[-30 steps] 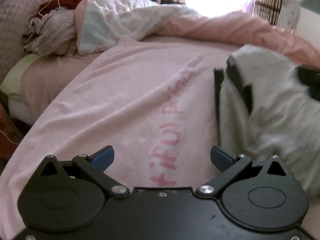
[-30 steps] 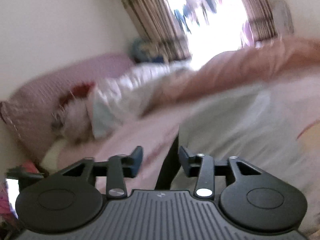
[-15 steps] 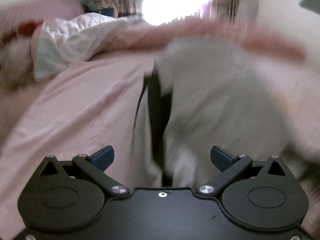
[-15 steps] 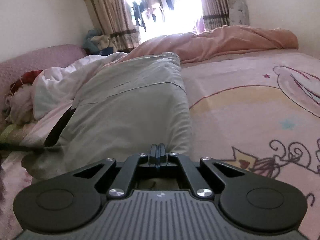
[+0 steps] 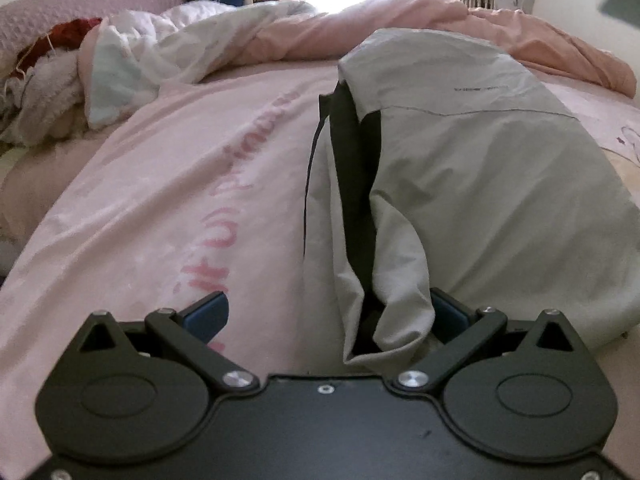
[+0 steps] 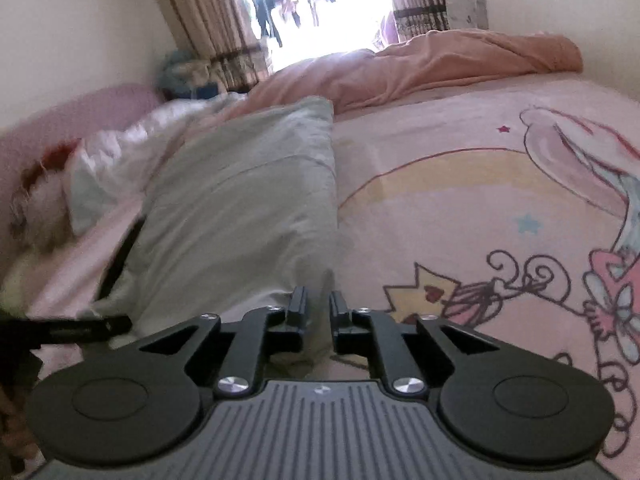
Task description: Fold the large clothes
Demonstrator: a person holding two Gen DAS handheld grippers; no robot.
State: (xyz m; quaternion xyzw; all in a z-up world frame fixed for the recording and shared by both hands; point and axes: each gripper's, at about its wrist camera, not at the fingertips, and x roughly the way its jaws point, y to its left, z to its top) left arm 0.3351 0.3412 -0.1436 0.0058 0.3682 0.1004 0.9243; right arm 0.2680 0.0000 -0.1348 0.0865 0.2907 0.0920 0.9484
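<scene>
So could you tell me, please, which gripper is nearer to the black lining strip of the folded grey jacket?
Left. The left gripper has the black lining strip running down between its open fingers. The right gripper, jaws opening, straddles the grey jacket at its opposite edge.

A bright window [image 6: 328, 12] between striped curtains [image 6: 208, 28] lights pale walls [image 6: 80, 32] and a pink-sheeted bed [image 6: 460, 184]
</scene>
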